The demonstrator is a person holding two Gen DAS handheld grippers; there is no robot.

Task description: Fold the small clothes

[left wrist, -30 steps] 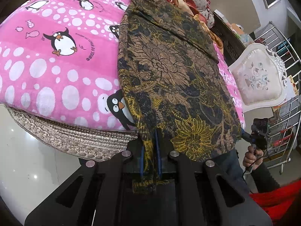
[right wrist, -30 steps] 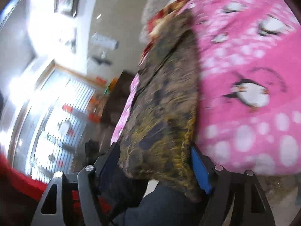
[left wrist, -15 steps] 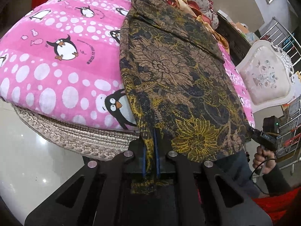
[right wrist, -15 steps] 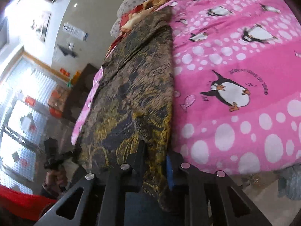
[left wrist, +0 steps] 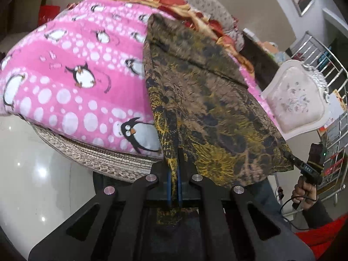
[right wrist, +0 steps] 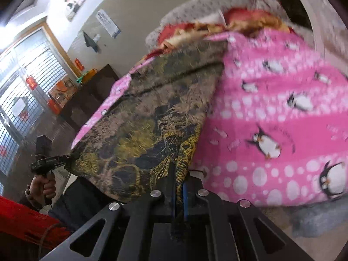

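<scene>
A brown, black and yellow floral garment (left wrist: 202, 100) lies lengthwise on a pink penguin blanket (left wrist: 82, 82), its near hem lifted off the bed edge. My left gripper (left wrist: 174, 169) is shut on the hem's left corner. My right gripper (right wrist: 177, 178) is shut on another corner of the same garment (right wrist: 152, 117). In the left wrist view the right gripper (left wrist: 293, 158) pinches the right corner. In the right wrist view the left gripper (right wrist: 67, 158) pinches the far-left corner.
The pink blanket (right wrist: 271, 119) covers a bed with a woven mat edge (left wrist: 91, 152) below it. More bedding is piled at the far end (left wrist: 174, 4). A white padded chair (left wrist: 298, 104) and metal rack (left wrist: 335, 130) stand to the right. Glossy floor lies at left.
My right gripper closed from open onto the garment corner. Both grippers have lifted the near hem and drawn it up off the bed edge; the views tilted upward.
</scene>
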